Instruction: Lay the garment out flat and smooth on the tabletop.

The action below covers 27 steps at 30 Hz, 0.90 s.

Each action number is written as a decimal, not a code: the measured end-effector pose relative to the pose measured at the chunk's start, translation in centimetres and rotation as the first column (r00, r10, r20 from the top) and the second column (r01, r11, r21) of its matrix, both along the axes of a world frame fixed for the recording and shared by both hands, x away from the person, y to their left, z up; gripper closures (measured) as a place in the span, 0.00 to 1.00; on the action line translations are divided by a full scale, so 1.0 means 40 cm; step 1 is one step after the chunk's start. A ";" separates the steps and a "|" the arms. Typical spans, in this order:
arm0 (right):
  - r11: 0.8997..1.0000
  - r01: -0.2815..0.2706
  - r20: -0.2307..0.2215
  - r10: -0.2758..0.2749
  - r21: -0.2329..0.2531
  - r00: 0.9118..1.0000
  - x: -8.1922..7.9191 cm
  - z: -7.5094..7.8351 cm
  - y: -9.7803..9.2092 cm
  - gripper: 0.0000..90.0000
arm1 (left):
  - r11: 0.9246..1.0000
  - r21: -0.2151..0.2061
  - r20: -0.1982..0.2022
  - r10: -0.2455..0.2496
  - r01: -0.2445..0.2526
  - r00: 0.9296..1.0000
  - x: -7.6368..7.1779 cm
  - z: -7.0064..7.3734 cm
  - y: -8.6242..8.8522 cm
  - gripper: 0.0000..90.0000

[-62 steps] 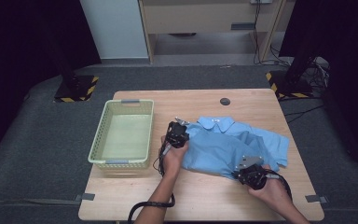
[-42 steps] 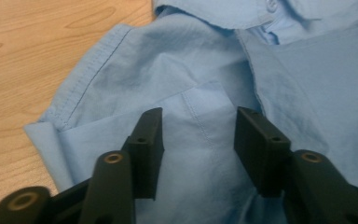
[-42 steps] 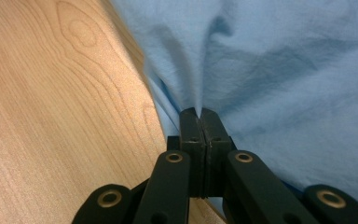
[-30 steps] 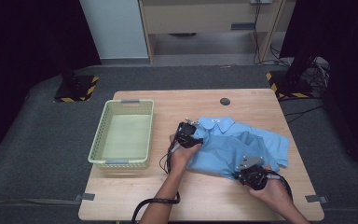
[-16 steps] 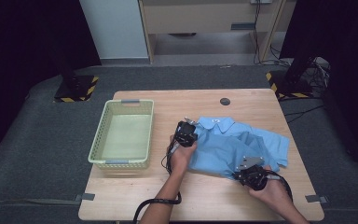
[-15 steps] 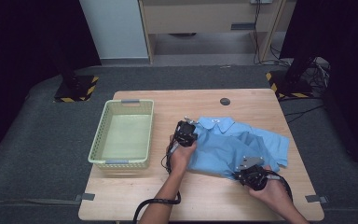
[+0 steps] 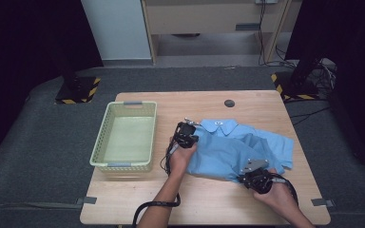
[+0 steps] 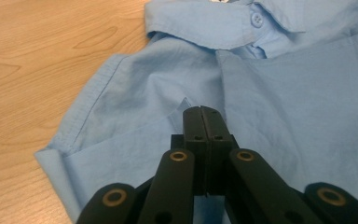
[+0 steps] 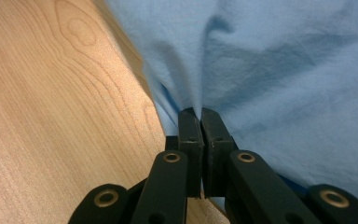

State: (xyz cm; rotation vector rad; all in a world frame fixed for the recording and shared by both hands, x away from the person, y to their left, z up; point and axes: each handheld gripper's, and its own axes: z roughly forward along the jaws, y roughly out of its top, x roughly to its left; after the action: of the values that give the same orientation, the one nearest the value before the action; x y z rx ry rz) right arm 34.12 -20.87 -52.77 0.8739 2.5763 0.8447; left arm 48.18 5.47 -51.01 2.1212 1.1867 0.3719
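Over the last two seconds the left tongs [image 7: 188,129] have moved from the bare wood at the shirt's left edge onto the cloth, up toward the collar. They now rest on the light blue short-sleeved cotton shirt [image 7: 237,149], just below the collar's left side. In the left gripper view their jaws are pressed together with a small pucker of blue fabric rising at the tips, so they look clamped on a pinch of the shirt near the shoulder seam.

The right tongs [image 7: 255,172] have barely shifted in that time. They sit at the shirt's near hem, toward its right, and in the right gripper view the jaws are closed on a ridge of fabric that gathers straight into them, right beside the wood.

With one grip near the collar and one at the hem, I judge the shirt is now held at two opposite ends, ready for a fold or a lift toward the basket.

The shirt lies on the right half of the pale wooden surface [image 7: 204,199], collar away from the person, partly folded already.

Counted: one shirt, one pale yellow-green plastic basket [image 7: 123,164] to its left with nothing in it, one small dark round disc [image 7: 229,103] near the far edge, two tongs, two hands.
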 end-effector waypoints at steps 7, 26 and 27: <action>1.000 -0.001 -0.001 0.001 0.001 1.000 -0.001 0.000 0.000 0.98 | 1.000 -0.014 0.002 0.022 -0.022 1.000 -0.004 0.007 0.025 1.00; 0.988 0.099 0.027 -0.103 0.114 0.994 0.028 0.098 -0.104 0.55 | 1.000 -0.004 0.093 0.014 -0.014 0.996 -0.096 0.136 0.145 1.00; 0.984 0.131 0.033 -0.136 0.119 0.990 0.042 0.103 -0.129 0.53 | 1.000 0.000 0.093 0.011 -0.011 0.996 -0.099 0.141 0.149 1.00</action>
State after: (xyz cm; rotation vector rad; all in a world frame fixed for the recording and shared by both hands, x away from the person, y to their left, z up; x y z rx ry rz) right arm 35.81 -26.02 -48.63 1.0390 2.4227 0.9711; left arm 44.22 11.43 -45.39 2.0754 1.1449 0.4715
